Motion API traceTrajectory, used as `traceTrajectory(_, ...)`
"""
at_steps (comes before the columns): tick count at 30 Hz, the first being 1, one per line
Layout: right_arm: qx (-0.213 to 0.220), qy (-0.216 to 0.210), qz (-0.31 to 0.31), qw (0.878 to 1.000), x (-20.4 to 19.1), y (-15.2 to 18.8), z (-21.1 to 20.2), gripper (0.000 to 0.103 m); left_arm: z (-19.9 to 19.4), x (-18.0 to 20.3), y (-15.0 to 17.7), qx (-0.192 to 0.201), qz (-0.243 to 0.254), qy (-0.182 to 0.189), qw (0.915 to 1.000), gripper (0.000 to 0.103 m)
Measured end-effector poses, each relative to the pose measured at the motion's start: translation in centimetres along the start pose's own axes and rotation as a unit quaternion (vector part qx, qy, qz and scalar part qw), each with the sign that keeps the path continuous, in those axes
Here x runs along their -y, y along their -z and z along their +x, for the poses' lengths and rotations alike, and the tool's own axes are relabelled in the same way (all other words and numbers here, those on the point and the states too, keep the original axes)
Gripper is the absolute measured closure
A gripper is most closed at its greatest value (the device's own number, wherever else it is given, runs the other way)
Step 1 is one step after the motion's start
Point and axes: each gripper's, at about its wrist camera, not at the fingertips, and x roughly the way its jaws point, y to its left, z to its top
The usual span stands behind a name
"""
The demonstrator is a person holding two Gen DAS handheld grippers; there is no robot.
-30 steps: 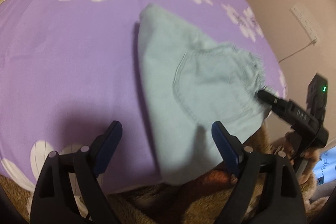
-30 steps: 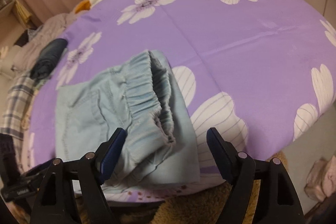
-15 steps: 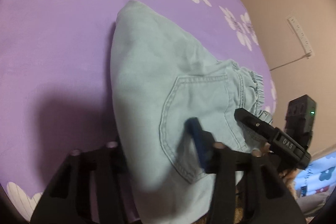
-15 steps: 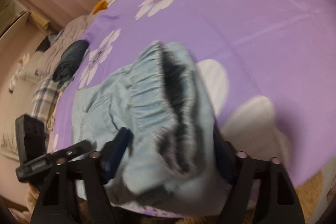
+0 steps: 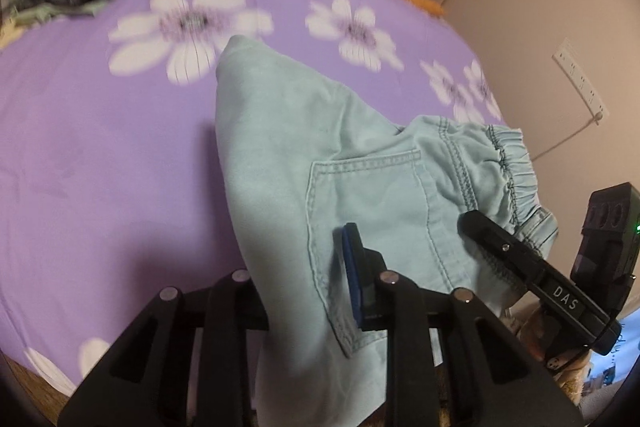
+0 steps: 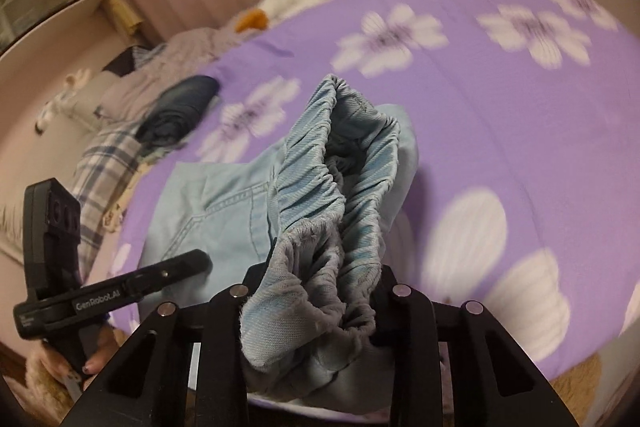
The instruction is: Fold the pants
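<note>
A: How does the left gripper (image 5: 308,287) stand?

B: Its fingers (image 5: 354,279) are drawn together, pinching cloth of the pants (image 5: 360,187) between them; only the blue-padded one shows clearly, the other is under the fabric.

A: And the right gripper (image 6: 316,291)?

B: Also clamped, on the gathered waistband, which bunches up out of its grip. In the left view it reaches in from the right. A hand (image 6: 94,359) with dark nails holds the left gripper's handle.
</note>
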Motion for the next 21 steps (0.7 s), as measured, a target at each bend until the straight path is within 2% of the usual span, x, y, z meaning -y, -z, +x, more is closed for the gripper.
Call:
traceTrajectory(6,0.02,-0.004,-0.046,0.999,-2.7,-4.1,1.6,0.068,-0.3,-1.4,-3.4,0.046,0.017,-0.034,0.9982,0.077)
traceTrajectory(9,0.014,0.0,-0.049,0.999,-3.2,-5.3,3.3,0.068,1.0,-2.5,-4.8,0.049,0.009,-0.05,0.9975,0.077)
traceTrajectory(12,-0.004,0.009,-0.044,0.999,-3.3,-6.0,5.8,0.068,3.1,-4.0,-5.7,0.039,0.0,-0.066,0.9971,0.076)
traceTrajectory(16,-0.049,0.027,-0.022,0.998,-2.6,-6.0,10.0,0.068,7.2,-6.3,-5.8,-0.009,-0.018,-0.089,0.9958,0.075)
traceTrajectory(17,-0.061,0.031,-0.016,0.997,-2.3,-5.8,10.8,0.068,7.9,-7.0,-5.6,-0.018,-0.025,-0.092,0.9953,0.071)
traceTrajectory(19,-0.085,0.049,-0.005,0.995,-1.7,-5.1,12.2,0.067,8.3,-7.5,-5.1,-0.011,-0.031,-0.092,0.9952,0.064)
traceTrajectory(21,-0.091,0.06,0.004,0.994,-0.9,-4.6,12.8,0.063,8.1,-7.6,-5.0,-0.003,-0.035,-0.088,0.9955,0.061)
